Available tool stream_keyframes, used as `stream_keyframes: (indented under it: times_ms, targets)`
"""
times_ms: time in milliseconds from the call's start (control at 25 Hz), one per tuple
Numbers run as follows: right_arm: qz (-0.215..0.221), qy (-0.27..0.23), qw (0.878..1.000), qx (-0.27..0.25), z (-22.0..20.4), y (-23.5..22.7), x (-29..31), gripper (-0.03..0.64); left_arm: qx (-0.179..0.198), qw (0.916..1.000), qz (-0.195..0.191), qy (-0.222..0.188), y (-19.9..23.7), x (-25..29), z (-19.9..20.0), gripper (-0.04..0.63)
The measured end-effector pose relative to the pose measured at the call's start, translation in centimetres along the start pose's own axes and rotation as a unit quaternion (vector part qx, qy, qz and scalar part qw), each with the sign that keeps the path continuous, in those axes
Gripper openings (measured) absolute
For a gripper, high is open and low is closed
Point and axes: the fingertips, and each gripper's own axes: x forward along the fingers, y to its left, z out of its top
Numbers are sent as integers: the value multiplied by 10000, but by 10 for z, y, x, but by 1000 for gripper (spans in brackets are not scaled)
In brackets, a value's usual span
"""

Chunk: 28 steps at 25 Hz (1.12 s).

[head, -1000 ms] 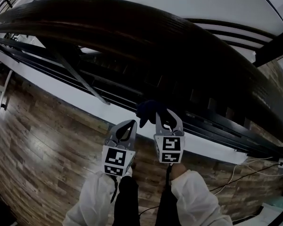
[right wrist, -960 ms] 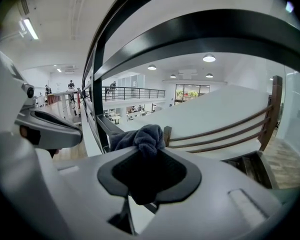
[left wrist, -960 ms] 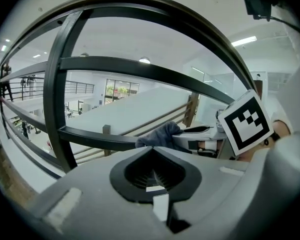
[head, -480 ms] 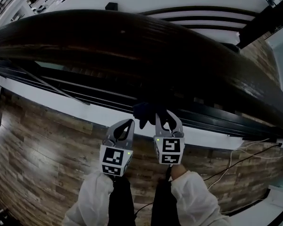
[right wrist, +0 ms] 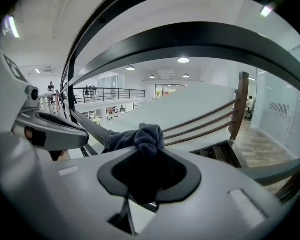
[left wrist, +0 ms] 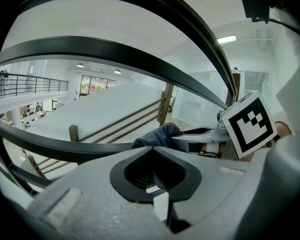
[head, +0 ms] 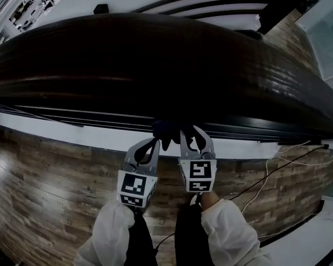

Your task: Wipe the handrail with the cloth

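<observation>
Cloth pinched on right, at lower edge of rail.
Head view: handrail (head: 155,54) now level and fills frame, unlike a second ago; cloth (head: 165,131) just under it, contact unclear. Left gripper view: left gripper (left wrist: 152,151) pressed together, empty. Right gripper view: right gripper (right wrist: 150,159) clamps cloth; wipe probably just starting.

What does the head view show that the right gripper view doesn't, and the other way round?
Only the head view: wood-plank floor, white sleeves, the top of the dark wooden handrail. Only the right gripper view: round ceiling lights, a distant balcony railing. Both: the dark blue cloth clamped in the right gripper, and the left gripper beside it.
</observation>
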Motion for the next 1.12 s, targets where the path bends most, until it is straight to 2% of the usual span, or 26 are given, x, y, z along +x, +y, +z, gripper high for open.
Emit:
stream_keyframes:
  times_ms: [560, 1040, 1120]
  targets:
    - [-371, -36, 9991, 189, -38, -114, -47, 92, 108, 9993, -357, 99, -102, 70, 3, 0]
    - [-1038, 6, 9932, 533, -82, -255, -105, 91, 422, 9940, -999, 134, -229, 146, 14, 0]
    - [-1035, 39, 9933, 510, -89, -272, -112, 91, 451, 9931, -1072, 132, -248, 158, 15, 0]
